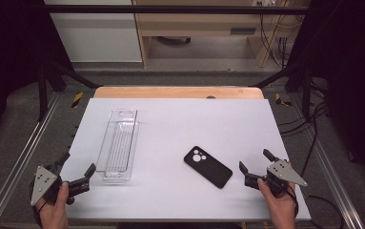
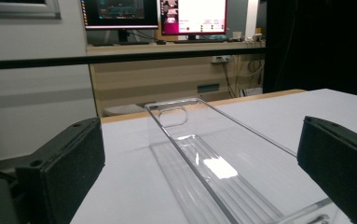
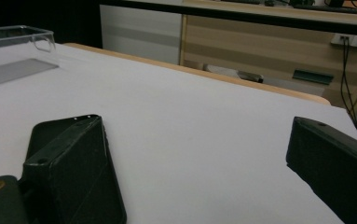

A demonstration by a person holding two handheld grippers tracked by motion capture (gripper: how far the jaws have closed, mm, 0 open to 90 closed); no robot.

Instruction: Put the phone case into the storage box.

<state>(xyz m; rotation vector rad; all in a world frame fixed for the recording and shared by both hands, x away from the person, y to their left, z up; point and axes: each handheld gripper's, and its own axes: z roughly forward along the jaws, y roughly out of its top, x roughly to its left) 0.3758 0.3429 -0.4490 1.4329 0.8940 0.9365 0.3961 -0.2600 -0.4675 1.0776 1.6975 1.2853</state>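
A clear plastic tray (image 1: pixel 118 143) lies lengthwise on the left half of the white table (image 1: pixel 180 124). A black phone case (image 1: pixel 207 166) lies flat, camera cutout up, right of centre. My left gripper (image 1: pixel 77 168) rests at the near left corner, open, jaws pointing at the tray's near end with nothing between them. In the left gripper view the tray (image 2: pixel 204 158) stretches away between the wide-apart jaws. My right gripper (image 1: pixel 255 161) is open at the near right, just right of the case. In the right gripper view the case (image 3: pixel 57 135) lies behind the left jaw.
The wooden table edge (image 1: pixel 177 92) runs along the far side. Metal frame rails (image 1: pixel 23 157) flank the table. Cables (image 1: pixel 313 119) hang at the right. Monitors (image 2: pixel 155 14) and a wooden desk stand beyond the table.
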